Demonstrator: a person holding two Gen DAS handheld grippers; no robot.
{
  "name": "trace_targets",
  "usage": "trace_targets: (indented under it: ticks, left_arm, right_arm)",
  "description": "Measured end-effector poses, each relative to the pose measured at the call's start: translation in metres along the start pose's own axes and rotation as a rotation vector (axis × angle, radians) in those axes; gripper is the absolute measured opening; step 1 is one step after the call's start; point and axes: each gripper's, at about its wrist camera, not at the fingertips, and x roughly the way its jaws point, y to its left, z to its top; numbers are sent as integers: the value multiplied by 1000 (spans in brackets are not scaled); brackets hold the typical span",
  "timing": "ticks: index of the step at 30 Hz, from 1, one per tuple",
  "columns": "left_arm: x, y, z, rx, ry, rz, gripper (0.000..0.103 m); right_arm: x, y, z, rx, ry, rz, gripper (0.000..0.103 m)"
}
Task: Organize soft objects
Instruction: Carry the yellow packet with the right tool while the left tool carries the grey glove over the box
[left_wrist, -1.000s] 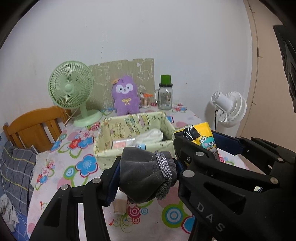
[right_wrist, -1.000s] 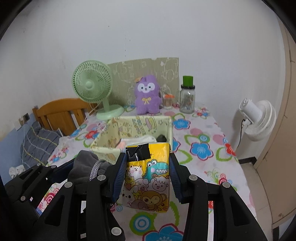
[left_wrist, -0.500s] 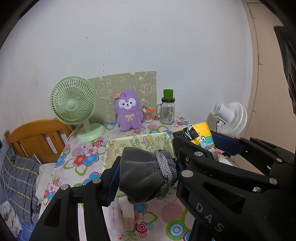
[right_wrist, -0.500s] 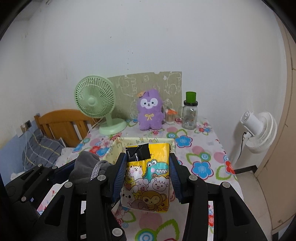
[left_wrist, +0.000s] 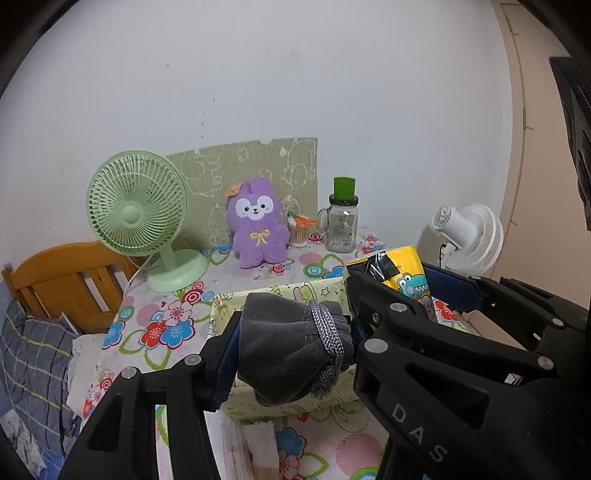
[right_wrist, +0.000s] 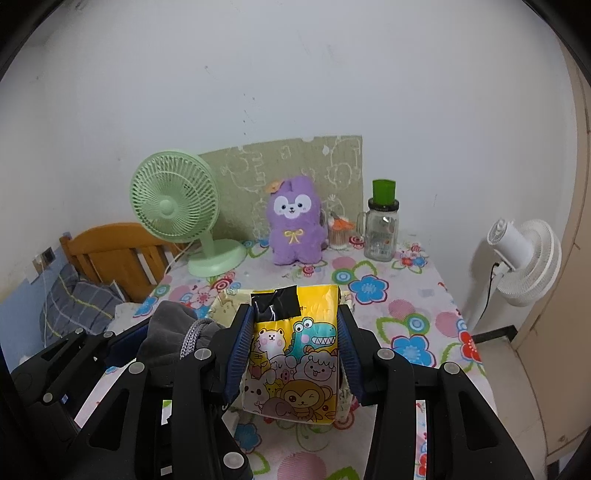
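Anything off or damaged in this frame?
One oddity: the yellow cartoon tissue pack in the right gripper has black tape patched across its top, as if resealed. The grey glove bundle in the left gripper looks intact; no spills.

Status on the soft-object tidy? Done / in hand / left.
Done: nothing clearly. The bin's inside is hidden in both views.
In hand: left gripper is shut on the grey gloves; right gripper is shut on the yellow tissue pack. Both are held over the bin.
Left: drop both in. The purple plush is at the table's back, untouched.
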Motion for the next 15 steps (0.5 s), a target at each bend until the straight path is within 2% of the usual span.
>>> trace_targets:
  ticks: [15]
  left_arm:
    - [68,26,0,-60,77,30,62]
  right_arm:
    - [49,-3,0,-1,59,-4,48]
